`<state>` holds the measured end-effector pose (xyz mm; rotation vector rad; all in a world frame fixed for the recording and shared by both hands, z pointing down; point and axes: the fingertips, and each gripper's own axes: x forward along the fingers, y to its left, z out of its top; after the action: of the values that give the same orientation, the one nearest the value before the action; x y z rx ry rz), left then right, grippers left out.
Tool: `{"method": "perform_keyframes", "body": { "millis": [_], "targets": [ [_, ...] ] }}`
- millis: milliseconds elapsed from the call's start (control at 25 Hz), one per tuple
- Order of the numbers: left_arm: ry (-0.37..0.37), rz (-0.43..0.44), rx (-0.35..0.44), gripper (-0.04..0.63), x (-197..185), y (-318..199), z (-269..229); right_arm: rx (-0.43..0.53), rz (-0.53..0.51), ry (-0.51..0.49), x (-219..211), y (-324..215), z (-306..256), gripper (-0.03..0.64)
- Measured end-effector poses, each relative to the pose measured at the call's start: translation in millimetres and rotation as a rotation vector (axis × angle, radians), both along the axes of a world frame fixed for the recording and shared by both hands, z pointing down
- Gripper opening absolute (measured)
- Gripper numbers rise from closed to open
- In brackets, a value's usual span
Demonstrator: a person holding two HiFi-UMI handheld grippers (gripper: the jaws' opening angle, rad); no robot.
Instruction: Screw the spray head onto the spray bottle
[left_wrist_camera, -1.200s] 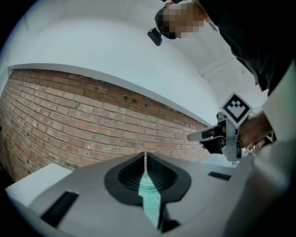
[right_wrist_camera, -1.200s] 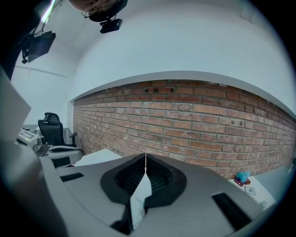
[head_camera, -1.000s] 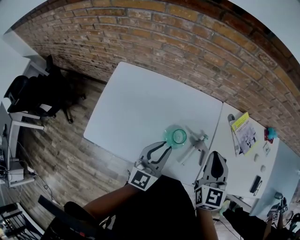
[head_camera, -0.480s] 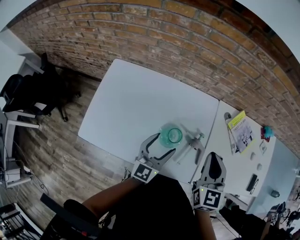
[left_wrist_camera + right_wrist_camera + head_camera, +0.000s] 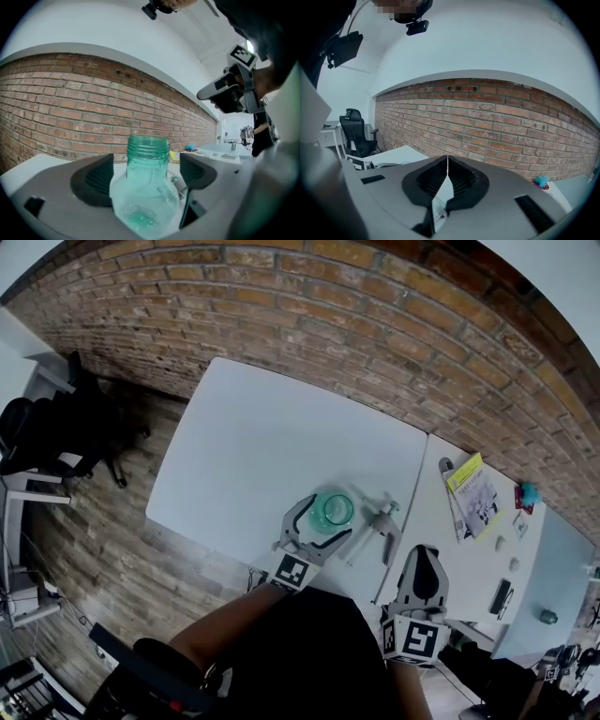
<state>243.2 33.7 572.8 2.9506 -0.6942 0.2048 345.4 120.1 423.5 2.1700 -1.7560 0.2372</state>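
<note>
Between just-opening left tongs [image 5: 146, 174]: teal bottle [image 5: 146, 194], ungripped.

You face a white table [image 5: 262, 456]. Behind this table runs a brick wall [image 5: 375, 324]. Left of it a black office chair [image 5: 52, 432] stands on wooden floor [image 5: 122, 540]. Right of it lies a yellow booklet [image 5: 472, 495].

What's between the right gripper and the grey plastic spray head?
Only bare white tabletop separates the right gripper from the grey plastic spray head, as the head view shows.
</note>
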Motion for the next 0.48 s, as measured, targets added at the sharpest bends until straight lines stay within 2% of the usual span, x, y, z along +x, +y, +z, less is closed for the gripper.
{"method": "perform_keyframes", "body": {
  "millis": [320,480],
  "targets": [
    [0.001,-0.002,0.005,0.420,19,-2,1,-0.020,-0.029,-0.010,1,1,6,0.008],
    [-0.029,0.007,0.033,0.420,26,-8,6,-0.001,-0.021,-0.032,8,0,8,0.008]
  ]
}}
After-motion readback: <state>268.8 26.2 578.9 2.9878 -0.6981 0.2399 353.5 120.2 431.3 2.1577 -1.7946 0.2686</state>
